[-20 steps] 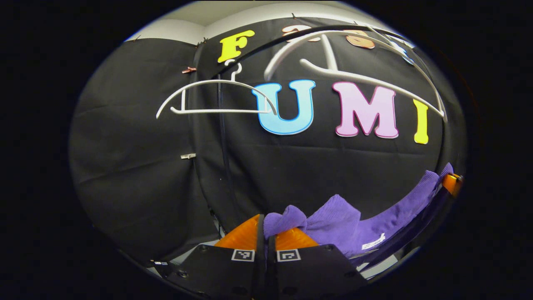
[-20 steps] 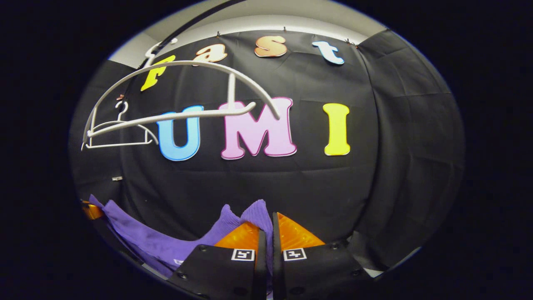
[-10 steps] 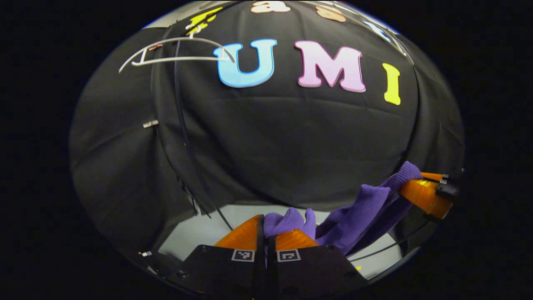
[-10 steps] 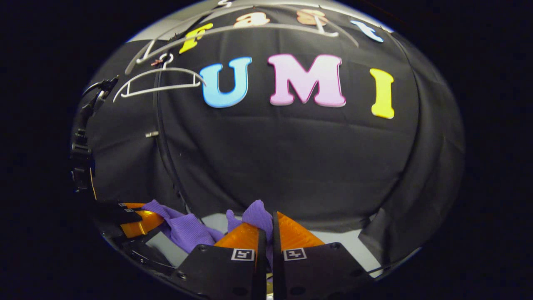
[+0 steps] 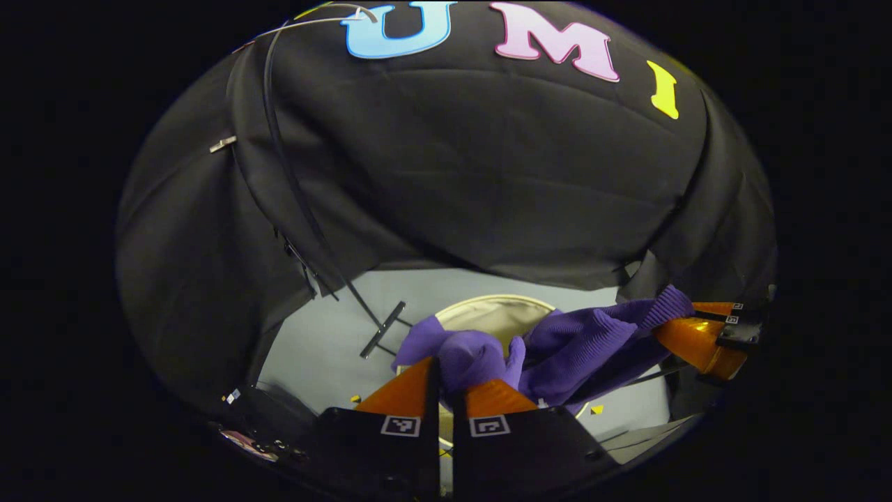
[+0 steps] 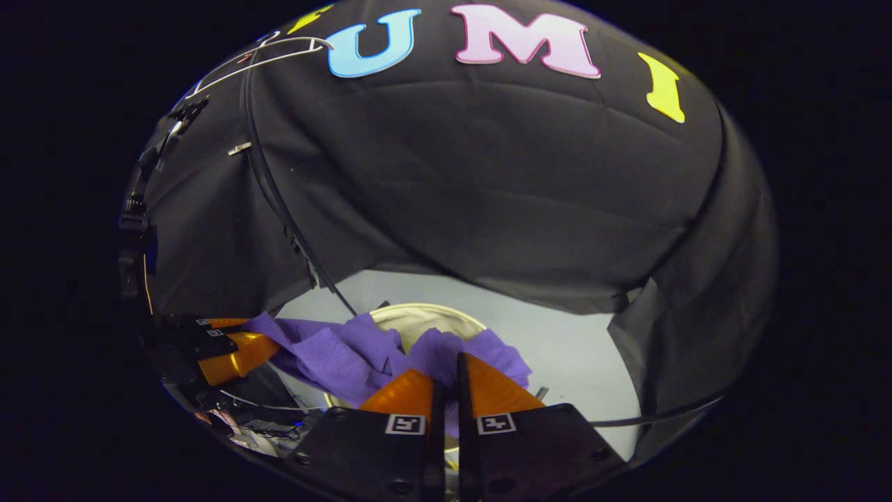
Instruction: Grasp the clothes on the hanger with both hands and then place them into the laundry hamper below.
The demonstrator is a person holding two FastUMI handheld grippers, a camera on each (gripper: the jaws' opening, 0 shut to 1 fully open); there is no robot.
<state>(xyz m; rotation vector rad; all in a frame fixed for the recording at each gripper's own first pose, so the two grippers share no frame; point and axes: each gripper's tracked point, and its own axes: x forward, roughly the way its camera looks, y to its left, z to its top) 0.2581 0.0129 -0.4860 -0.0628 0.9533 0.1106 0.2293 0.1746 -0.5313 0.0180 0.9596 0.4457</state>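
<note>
We hold the purple sweater (image 5: 585, 341) with both grippers. Our left gripper (image 5: 446, 380) is squeezed shut on one bunch of the purple cloth, and our right gripper (image 6: 449, 380) is squeezed shut on another bunch. The sweater hangs between them, right above the round cream laundry hamper (image 5: 495, 315) on the pale floor (image 5: 327, 341). A white hanger (image 6: 258, 56) is high up by the wall.
</note>
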